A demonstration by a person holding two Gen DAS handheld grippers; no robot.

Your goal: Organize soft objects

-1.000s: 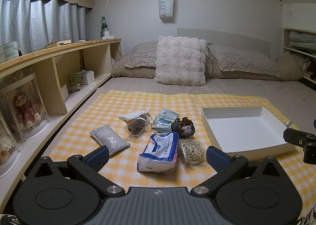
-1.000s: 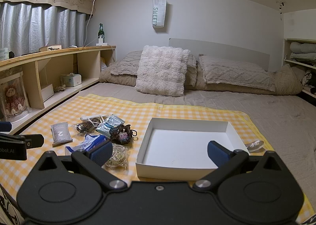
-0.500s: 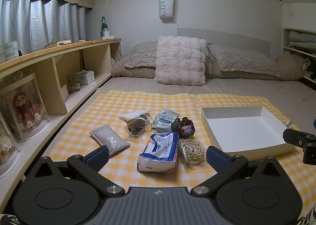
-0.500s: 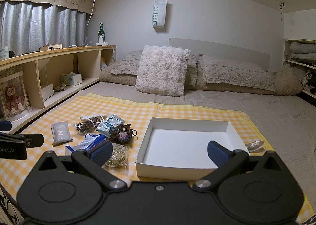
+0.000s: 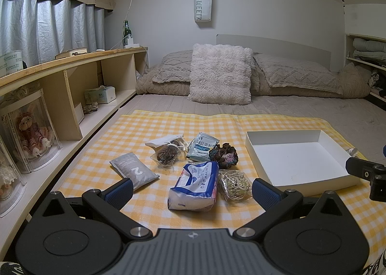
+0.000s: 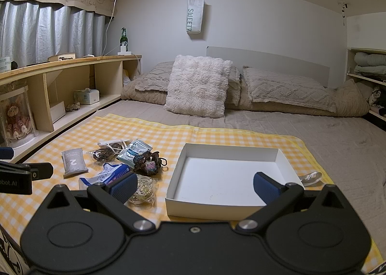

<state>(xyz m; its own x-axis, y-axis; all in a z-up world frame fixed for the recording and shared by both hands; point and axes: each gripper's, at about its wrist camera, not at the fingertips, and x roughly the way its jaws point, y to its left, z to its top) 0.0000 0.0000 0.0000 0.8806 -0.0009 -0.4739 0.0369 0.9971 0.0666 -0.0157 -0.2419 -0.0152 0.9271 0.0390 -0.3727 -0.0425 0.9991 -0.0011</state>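
Both grippers, left [image 5: 191, 189] and right [image 6: 195, 184], spread wide, empty. Tissue pack [image 5: 195, 184], pouches, scrunchie [image 5: 224, 154] left of white box [image 5: 296, 158].

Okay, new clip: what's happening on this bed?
A person holds two tongs over a yellow checked cloth, both open and empty. The left tongs face a cluster of small soft packets, nearest the blue tissue pack. The right tongs face the empty white box. Nothing has been put in it yet.
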